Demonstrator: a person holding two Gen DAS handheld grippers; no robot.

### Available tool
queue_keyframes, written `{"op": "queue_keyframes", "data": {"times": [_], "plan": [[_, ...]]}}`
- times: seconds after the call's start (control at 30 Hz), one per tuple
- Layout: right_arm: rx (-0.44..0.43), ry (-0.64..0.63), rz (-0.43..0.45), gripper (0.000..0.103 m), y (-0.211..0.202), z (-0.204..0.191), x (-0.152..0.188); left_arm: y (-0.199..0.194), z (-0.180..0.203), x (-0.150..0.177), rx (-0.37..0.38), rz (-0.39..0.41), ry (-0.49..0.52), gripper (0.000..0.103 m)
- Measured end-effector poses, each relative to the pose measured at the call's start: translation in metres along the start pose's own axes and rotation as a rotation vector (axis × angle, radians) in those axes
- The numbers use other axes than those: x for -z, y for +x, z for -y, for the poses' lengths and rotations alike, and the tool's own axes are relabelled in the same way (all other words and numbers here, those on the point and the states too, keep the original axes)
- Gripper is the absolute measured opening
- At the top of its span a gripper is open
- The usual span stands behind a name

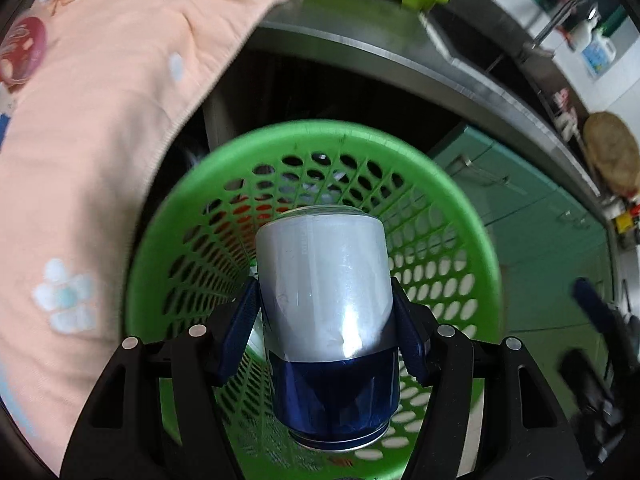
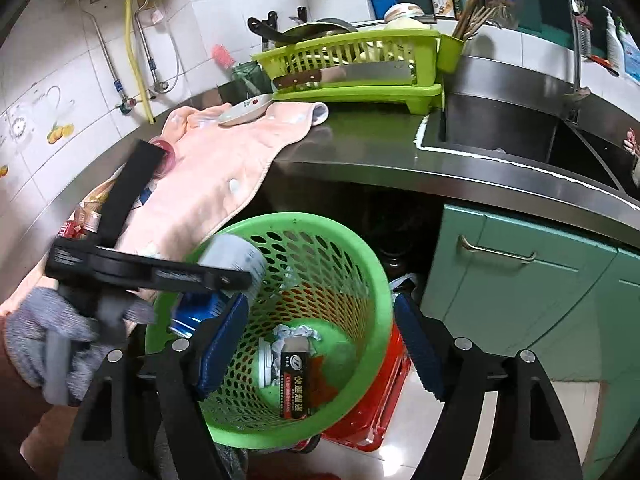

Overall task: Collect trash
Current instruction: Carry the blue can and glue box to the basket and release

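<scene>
My left gripper is shut on a silver and blue drink can and holds it over the mouth of the green perforated waste basket. In the right wrist view the same can hangs at the basket's left rim, with the left gripper's black body across it. The basket holds crumpled paper, a black box with white lettering and a red scrap. My right gripper is open and empty just above the basket's near rim.
A peach towel hangs off the steel counter above the basket, with a small dish on it. A green dish rack with a cleaver stands behind. A sink lies right. A red crate sits beside the basket, before green cabinet doors.
</scene>
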State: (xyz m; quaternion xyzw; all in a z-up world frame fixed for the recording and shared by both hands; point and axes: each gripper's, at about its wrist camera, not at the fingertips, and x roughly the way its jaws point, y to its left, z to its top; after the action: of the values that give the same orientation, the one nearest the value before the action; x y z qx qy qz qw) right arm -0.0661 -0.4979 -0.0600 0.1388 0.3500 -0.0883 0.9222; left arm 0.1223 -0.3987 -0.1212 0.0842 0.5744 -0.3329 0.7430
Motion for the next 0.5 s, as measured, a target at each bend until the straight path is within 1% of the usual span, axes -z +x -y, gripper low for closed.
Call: {"op": "queue_keyframes", "data": {"times": [0.13,0.3,0.43,0.5], "plan": [[0.001,0.008,0.005,0.073,-0.001,0.006,0.005,0.031,0.006,-0.003,-0.041,-0.056,0.023,0.063],[-0.009,0.028,0.003,0.073,0.0,0.011,0.008,0.059,0.011,-0.008,-0.092,-0.095,0.038,0.063],[-0.01,0.032,0.004,0.073,0.0,0.011,0.01,0.077,0.014,-0.013,-0.1,-0.134,0.052,0.063],[-0.013,0.035,0.006,0.073,0.0,0.012,0.011,0.081,0.01,-0.015,-0.102,-0.138,0.051,0.063]]}}
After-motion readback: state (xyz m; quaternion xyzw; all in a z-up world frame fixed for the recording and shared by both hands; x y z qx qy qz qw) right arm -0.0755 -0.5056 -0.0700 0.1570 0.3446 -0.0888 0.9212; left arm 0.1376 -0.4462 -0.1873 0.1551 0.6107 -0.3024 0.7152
